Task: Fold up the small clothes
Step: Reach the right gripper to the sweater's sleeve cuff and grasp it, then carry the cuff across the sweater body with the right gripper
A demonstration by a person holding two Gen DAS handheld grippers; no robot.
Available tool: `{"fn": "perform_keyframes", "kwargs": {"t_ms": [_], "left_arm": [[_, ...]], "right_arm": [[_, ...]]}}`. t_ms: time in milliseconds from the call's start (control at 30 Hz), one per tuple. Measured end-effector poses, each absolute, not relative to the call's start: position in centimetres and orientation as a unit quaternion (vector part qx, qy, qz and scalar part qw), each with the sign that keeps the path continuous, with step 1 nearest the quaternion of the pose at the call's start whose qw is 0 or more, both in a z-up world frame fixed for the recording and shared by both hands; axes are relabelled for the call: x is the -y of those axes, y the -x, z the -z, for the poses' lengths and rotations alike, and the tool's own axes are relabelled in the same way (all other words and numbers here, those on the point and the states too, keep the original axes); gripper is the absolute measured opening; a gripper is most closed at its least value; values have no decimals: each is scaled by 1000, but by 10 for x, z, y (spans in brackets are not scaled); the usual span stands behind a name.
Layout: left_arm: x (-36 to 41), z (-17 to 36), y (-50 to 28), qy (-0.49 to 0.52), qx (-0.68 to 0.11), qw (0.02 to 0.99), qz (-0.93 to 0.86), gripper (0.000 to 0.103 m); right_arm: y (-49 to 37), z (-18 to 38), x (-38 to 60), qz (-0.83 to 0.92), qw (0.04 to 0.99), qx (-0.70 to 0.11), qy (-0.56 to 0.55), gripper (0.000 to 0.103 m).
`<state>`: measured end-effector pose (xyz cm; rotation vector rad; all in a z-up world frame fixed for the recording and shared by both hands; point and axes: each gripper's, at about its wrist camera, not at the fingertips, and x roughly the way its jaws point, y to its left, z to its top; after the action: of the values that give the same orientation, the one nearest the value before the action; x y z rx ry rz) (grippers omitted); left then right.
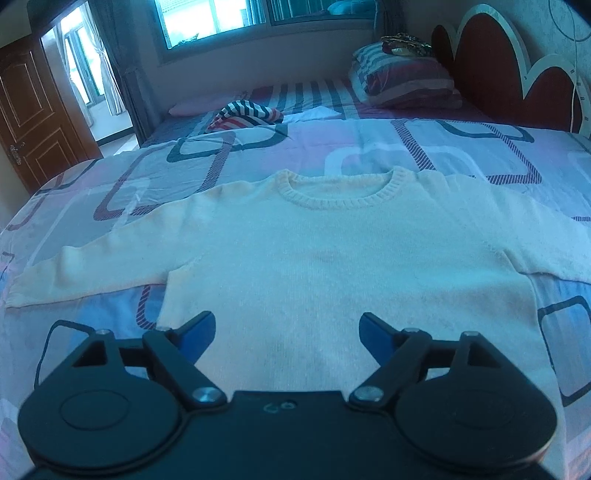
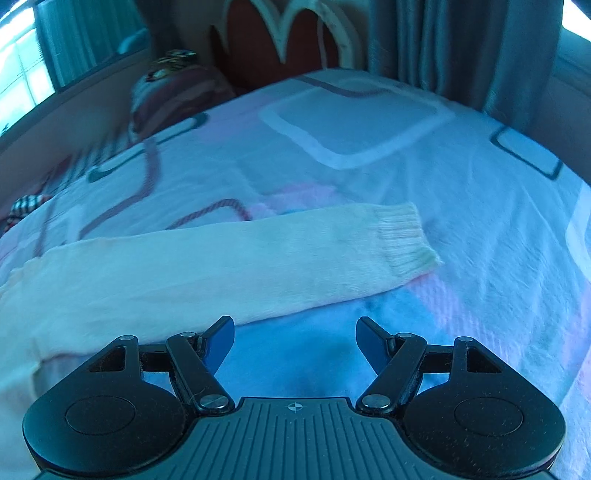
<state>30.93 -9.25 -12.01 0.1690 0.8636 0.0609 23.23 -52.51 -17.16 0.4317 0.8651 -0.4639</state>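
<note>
Two grippers we hold wide apart, gripping nothing: the left gripper [image 1: 287, 334] over the white sweater [image 1: 295, 258] spread flat on the patterned bedspread [image 1: 369, 147]; the right gripper [image 2: 294, 341] beside its sleeve [image 2: 258, 258]; pillows [image 1: 402, 75], headboard [image 1: 491, 66], windows [image 1: 207, 18] beyond.

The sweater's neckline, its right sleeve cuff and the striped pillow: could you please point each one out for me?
Sweater neckline [image 1: 338, 188]: left wrist view, on the ribbed collar's front edge.
Sleeve cuff [image 2: 404, 236]: right wrist view, on the ribbed end.
Striped pillow [image 1: 402, 79]: left wrist view, on its side face.

Faint "60" on the left tongs [image 1: 287, 330] body.
</note>
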Motion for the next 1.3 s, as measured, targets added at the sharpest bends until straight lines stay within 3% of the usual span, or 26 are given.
{"fn": "perform_keyframes", "kwargs": {"t_ms": [333,467,567,833,1033,1300], "left_arm": [[89,133,-327,-76,-432,898,-27,78],[85,135,-330,-72,-431,899,-14,72],[81,135,-332,-58,-435,899,-2,69],[64,126,-338,-45,-433,900,-6,66],[33,113,-341,-21,-420,907,-15,74],[-15,114,-357,1,-418,908,-4,78]], "right_arm": [[-255,186,568,265,852,-390,-229,72],[-257,185,568,270,857,-373,-230,21],[-258,184,570,262,859,-362,-251,10],[-273,136,521,187,907,-308,-216,9],[-321,95,406,47,942,-290,-163,9],[-366,118,242,-94,928,-337,-129,9]]}}
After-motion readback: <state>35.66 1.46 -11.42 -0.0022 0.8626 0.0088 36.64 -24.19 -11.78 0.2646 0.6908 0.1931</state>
